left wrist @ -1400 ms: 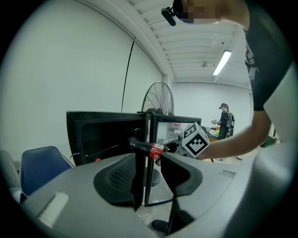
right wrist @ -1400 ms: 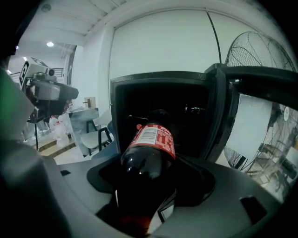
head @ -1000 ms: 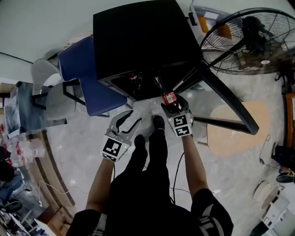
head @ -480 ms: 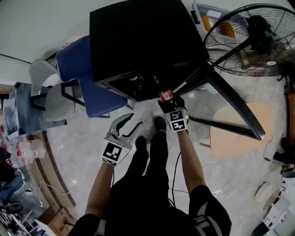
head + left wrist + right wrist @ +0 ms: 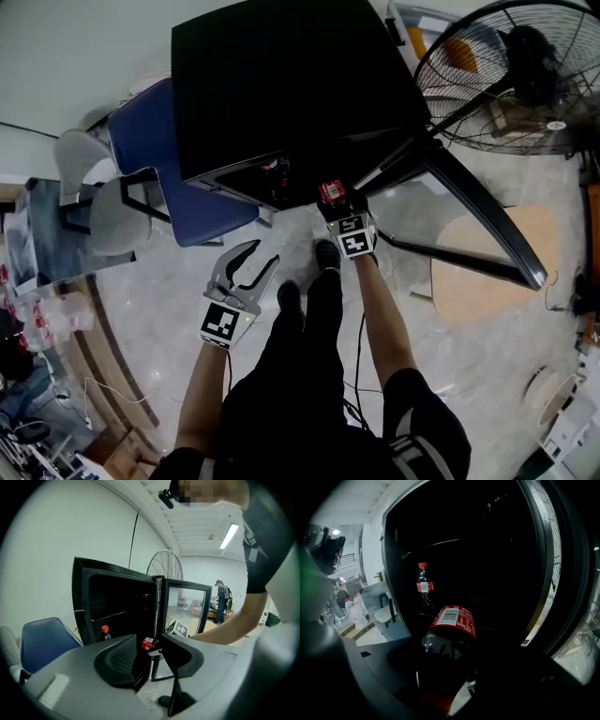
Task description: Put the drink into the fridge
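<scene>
Pale floor, open black fridge (image 5: 281, 84). Clenched in right hand-held gripper (image 5: 337, 204): red-labelled plastic cola bottle (image 5: 451, 625); likely heavy, stiff, slick; mid-body hold. Left hand-held gripper (image 5: 262, 255) released.

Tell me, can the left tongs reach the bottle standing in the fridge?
Probably yes: the fridge door stands open, the left tongs are empty, and nothing shows between them and the standing bottle.
</scene>
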The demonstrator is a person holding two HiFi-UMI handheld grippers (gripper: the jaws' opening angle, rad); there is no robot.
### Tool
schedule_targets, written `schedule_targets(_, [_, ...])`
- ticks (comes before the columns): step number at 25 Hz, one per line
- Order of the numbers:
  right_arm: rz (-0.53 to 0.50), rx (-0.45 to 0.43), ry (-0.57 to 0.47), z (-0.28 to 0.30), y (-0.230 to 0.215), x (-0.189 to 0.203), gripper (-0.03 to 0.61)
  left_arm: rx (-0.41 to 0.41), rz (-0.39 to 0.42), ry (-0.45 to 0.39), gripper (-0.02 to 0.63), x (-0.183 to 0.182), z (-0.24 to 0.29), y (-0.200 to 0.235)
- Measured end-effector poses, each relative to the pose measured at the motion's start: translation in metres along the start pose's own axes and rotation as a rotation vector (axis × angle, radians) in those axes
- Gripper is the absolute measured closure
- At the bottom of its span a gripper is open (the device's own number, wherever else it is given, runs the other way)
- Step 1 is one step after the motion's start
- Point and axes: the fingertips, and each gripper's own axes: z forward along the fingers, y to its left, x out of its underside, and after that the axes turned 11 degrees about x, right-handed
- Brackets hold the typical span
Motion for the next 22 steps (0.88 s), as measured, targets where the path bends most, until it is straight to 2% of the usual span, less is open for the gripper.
schedule_targets(7, [-0.014, 0.007, 0.002, 0.023, -0.004, 0.004, 0.256, -0.011, -0.02, -0.003, 0.445, 0.008, 0.002, 0.006])
schedule_targets(12, [-0.023, 0.013, 0.06, 0.039, -0.002, 0.007, 0.256, -0.028, -0.027, -0.004, 0.445, 0.011, -0.002, 0.01])
schedule_targets(22, [-0.087, 0.053, 0.036, 0.063, -0.005, -0.021, 0.253, -0.056, -0.054, 0.01, 0.445, 0.021, -0.007, 0.018])
